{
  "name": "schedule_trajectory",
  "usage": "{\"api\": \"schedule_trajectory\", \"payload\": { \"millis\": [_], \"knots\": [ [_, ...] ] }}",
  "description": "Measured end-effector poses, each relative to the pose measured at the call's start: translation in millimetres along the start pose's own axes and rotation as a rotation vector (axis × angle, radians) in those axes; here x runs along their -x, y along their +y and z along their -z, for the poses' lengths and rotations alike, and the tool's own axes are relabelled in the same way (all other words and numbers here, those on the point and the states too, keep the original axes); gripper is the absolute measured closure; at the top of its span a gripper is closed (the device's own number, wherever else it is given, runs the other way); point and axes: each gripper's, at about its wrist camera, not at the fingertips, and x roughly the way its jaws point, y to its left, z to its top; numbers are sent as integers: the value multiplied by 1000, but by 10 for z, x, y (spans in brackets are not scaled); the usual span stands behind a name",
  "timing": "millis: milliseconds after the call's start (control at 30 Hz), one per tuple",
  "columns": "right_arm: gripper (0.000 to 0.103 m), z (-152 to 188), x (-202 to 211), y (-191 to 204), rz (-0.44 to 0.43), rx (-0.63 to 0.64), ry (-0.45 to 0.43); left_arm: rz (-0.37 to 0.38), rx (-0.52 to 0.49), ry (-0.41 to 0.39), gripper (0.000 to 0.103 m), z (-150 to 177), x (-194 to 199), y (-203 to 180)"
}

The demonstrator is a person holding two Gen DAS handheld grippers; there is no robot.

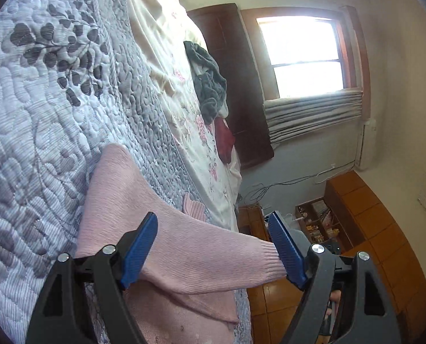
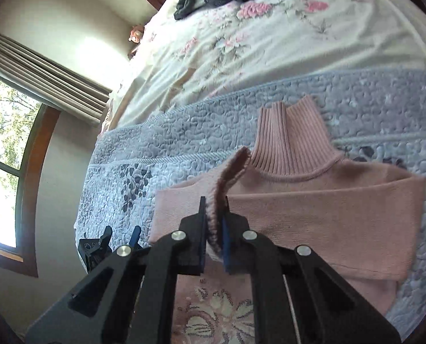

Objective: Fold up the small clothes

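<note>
A pink turtleneck sweater (image 2: pixel 313 218) lies flat on the grey quilted bedspread (image 2: pixel 161 149), with one sleeve folded across its chest. My right gripper (image 2: pixel 214 229) is shut on the ribbed cuff (image 2: pixel 233 166) of the other sleeve and holds it up over the sweater's body. My left gripper (image 1: pixel 215 249) stands open at the bed's edge. A pink sleeve (image 1: pixel 201 246) runs between its blue pads (image 1: pixel 139 250), and that sleeve's cuff end reaches the right one. The right wrist view shows the left gripper (image 2: pixel 121 233) small, beside the sweater's left edge.
A dark grey pile of clothes (image 1: pixel 210 86) and a dark red garment (image 1: pixel 225 140) lie on the floral sheet (image 2: pixel 270 46) farther up the bed. Beyond the bed's edge are a wooden floor (image 1: pixel 384 229), a low shelf (image 1: pixel 318 220), a dark wardrobe (image 1: pixel 235 57) and a window (image 1: pixel 301 54).
</note>
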Motion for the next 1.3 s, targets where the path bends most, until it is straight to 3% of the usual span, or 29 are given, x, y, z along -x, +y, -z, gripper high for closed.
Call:
{"api": "schedule_trajectory", "payload": {
  "millis": [100,233,400,533,700,767,833,933,1067,1167,1233,1300],
  "knots": [
    [96,-19,409,-223,59,0,-68,-5,-14,17,23,18,-60,-16],
    [96,121,589,-923,112,-109,-90,-12,-20,32,23,45,-129,-11],
    [96,397,380,-1721,172,-223,-53,-28,-40,56,23,75,-229,-27],
    [96,578,219,-2101,176,-289,-40,-38,-49,70,23,112,-297,-21],
    [96,681,21,-2332,165,-319,-8,-52,-65,94,23,164,-397,-9],
    [88,715,-57,-2418,158,-328,17,-55,-66,104,23,178,-439,1],
    [86,719,58,-2470,177,-343,-17,-55,-62,124,23,205,-496,15],
    [86,749,376,-2378,128,-325,-104,-44,-68,155,23,271,-597,-11],
    [86,912,304,-2284,65,-290,-59,-43,-84,237,23,432,-816,-45],
    [89,1021,14,-2443,119,-303,24,-121,-115,303,23,582,-1010,-30],
    [95,1038,-50,-2567,134,-335,36,-247,-157,322,23,647,-1103,7],
    [86,981,62,-2523,92,-334,-13,-316,-182,334,23,689,-1156,42]
  ]
}}
